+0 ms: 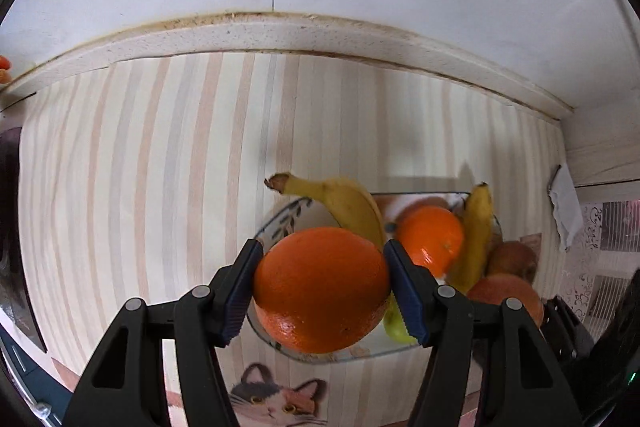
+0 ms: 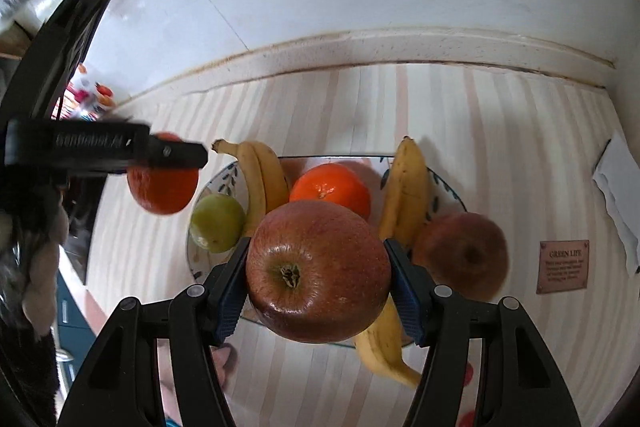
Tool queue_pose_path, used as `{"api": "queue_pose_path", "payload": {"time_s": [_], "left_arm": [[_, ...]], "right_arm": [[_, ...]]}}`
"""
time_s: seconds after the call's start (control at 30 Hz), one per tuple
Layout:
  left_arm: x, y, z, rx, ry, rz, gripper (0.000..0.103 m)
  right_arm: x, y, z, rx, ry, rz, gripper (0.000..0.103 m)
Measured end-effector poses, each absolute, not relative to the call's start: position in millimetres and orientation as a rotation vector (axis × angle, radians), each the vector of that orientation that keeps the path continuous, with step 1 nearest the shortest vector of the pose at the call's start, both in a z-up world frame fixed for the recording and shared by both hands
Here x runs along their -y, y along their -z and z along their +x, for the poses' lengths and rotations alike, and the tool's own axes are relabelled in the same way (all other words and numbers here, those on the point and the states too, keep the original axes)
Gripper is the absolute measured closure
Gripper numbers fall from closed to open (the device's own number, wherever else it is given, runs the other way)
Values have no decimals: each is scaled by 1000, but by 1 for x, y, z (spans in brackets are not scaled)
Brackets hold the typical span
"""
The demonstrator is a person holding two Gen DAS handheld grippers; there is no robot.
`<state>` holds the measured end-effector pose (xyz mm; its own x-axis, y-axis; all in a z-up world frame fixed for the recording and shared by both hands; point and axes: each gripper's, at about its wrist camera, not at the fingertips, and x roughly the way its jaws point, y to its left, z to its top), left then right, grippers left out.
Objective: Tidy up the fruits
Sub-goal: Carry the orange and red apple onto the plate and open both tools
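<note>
Between its two blue pads the left gripper (image 1: 323, 285) holds an orange (image 1: 322, 290) above the near left rim of the bowl (image 1: 280, 223), and the right gripper (image 2: 318, 277) holds a red apple (image 2: 318, 271) over the bowl's near edge; both fruits look firm, round, rather heavy and smooth, so I judge the widest middle the safest place to grip.

Bright, even indoor light; glare spots on the red apple (image 2: 318, 273) and orange (image 1: 322, 291). Strong fisheye bending with dark corners. Right view's left edge motion-blurred.
</note>
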<state>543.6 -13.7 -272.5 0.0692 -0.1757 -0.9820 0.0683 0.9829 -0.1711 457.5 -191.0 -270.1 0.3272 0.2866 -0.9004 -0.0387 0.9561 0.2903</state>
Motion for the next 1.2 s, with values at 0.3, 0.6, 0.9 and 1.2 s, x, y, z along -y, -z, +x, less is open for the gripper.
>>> {"api": "queue_pose_path", "payload": {"time_s": [0.3,0.6,0.9,1.2], "left_arm": [[39,313,566,-1529,201,55,42],[43,318,572,-1537,199,110,39],[30,325,574,-1566,190,53,39],[17,321,567,-1553,197,6,39]], "right_arm": [[179,283,465,-1238,-170,183,37],[180,294,469,-1246,-138,180,37],[182,295,473,-1248,-115,188,31],[182,294,470,-1264,-111,199,25]]}}
